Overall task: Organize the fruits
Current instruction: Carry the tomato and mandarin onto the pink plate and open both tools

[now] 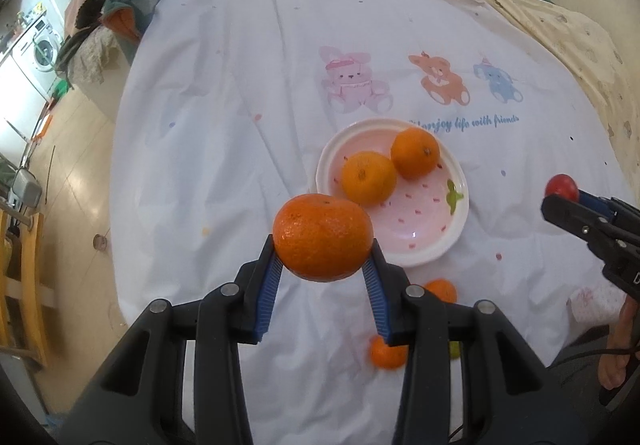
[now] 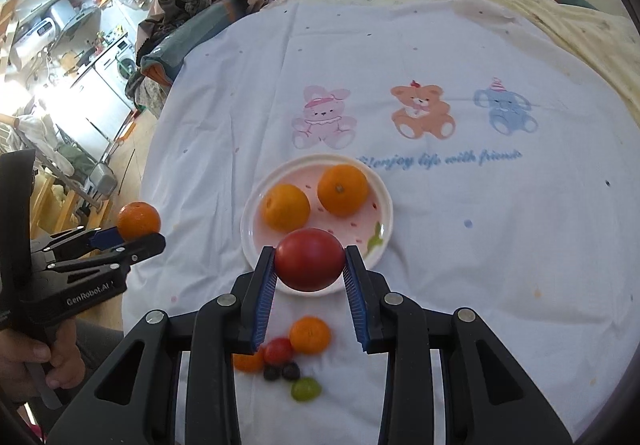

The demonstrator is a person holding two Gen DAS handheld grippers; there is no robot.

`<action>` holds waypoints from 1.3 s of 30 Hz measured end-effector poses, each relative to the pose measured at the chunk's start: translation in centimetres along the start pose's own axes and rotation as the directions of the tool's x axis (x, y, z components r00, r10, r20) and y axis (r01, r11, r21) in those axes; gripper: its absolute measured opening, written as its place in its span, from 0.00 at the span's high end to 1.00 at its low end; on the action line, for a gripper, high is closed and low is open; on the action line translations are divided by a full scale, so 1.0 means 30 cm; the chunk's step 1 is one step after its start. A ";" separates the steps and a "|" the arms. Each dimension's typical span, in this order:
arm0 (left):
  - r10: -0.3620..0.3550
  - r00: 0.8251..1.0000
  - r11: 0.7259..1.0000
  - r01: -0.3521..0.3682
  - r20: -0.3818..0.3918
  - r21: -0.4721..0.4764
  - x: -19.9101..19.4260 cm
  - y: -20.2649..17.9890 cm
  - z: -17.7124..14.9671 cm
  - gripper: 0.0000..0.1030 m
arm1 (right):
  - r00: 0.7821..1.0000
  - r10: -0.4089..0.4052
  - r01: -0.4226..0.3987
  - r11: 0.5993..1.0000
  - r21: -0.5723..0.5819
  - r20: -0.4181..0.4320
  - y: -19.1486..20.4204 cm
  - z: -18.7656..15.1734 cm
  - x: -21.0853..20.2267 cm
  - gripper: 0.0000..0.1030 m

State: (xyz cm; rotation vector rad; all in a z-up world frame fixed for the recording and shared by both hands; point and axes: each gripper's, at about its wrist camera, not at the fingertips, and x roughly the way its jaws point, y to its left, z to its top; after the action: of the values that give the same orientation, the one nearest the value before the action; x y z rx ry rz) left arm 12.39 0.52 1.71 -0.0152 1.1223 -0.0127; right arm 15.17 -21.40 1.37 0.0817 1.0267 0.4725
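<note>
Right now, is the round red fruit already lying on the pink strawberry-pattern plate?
No, the round red fruit is held between the right gripper jaws, above the near rim of the pink strawberry-pattern plate.

White cartoon-animal sheet (image 1: 224, 93), heaped clothes (image 2: 192, 17), washing machine (image 1: 42, 49), wooden chair (image 1: 24, 277)

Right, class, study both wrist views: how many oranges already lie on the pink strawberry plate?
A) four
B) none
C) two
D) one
C: two oranges lie side by side on the pink strawberry plate, while the left gripper holds a third orange and the right gripper holds a red tomato, both off the plate.
</note>
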 end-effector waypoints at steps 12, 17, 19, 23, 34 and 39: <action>-0.023 0.994 0.999 0.027 -0.108 0.029 0.281 -0.038 0.124 0.65 | 0.987 0.001 -0.002 1.000 -0.007 -0.163 -0.078 0.091 0.321 0.66; -0.072 0.980 0.997 0.077 -0.186 0.018 0.403 -0.061 0.102 0.65 | 0.973 0.034 -0.015 0.996 0.085 -0.229 -0.160 0.060 0.433 0.66; -0.071 0.979 0.997 0.078 -0.193 0.028 0.425 -0.071 0.095 0.65 | 0.966 0.048 -0.018 0.993 0.118 -0.254 -0.187 0.049 0.463 0.66; -0.088 0.970 0.995 0.097 -0.228 0.030 0.468 -0.083 0.085 0.65 | 0.957 0.054 -0.017 0.991 0.131 -0.285 -0.206 0.031 0.500 0.66; -0.093 0.967 0.994 0.103 -0.236 0.029 0.484 -0.112 0.085 0.62 | 0.959 0.068 -0.028 0.989 0.146 -0.276 -0.222 0.027 0.495 0.63; -0.101 0.976 0.993 0.112 -0.194 0.044 0.457 -0.120 0.085 0.26 | 0.961 0.075 -0.034 0.987 0.156 -0.266 -0.227 0.035 0.483 0.62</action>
State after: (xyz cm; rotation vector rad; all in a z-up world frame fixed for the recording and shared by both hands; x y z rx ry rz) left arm 20.62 -3.30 -9.48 -0.0255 1.3119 -0.1435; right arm 24.55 -21.32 -11.65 0.1838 1.3324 0.4639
